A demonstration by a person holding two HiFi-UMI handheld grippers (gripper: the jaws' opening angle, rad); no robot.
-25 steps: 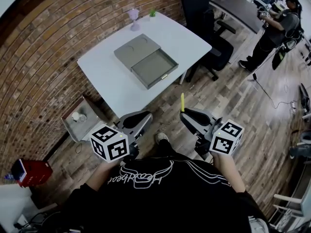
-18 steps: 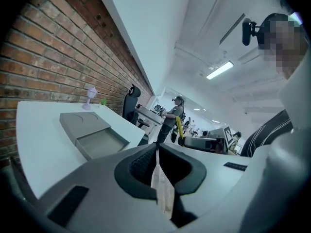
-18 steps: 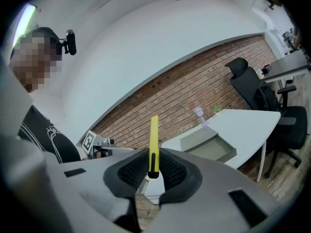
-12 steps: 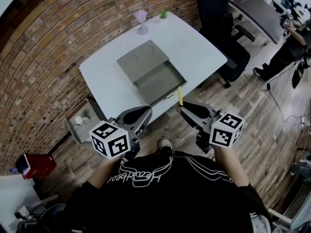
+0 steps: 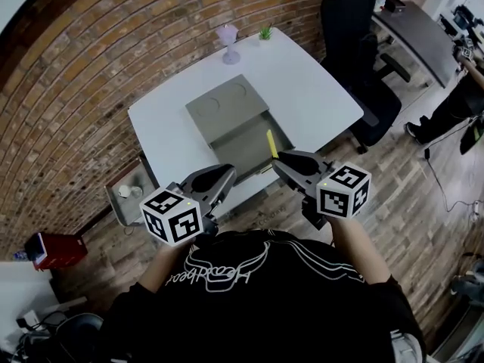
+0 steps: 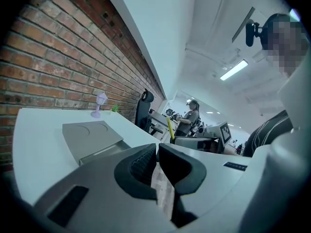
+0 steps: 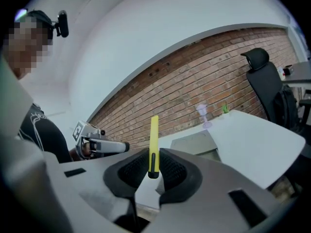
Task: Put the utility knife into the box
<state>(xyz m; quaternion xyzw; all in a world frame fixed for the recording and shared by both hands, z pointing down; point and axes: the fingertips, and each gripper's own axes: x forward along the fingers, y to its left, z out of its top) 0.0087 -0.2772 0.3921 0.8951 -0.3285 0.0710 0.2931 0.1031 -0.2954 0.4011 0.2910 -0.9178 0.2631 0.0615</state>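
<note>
Utility knife (image 7: 153,140), slim, stiff, probably light and slick-sided, best pinched low across its flat faces as right gripper (image 7: 152,171) does; left gripper (image 6: 156,154) closed, empty.

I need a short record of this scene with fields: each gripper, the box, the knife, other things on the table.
right gripper: shut on the utility knife, yellow, standing upright
left gripper: fingers together, holding nothing
box: grey, on the white table, drawer pulled out
knife in box: not yet
also on table: purple goblet and small green plant, near the far edge
</note>
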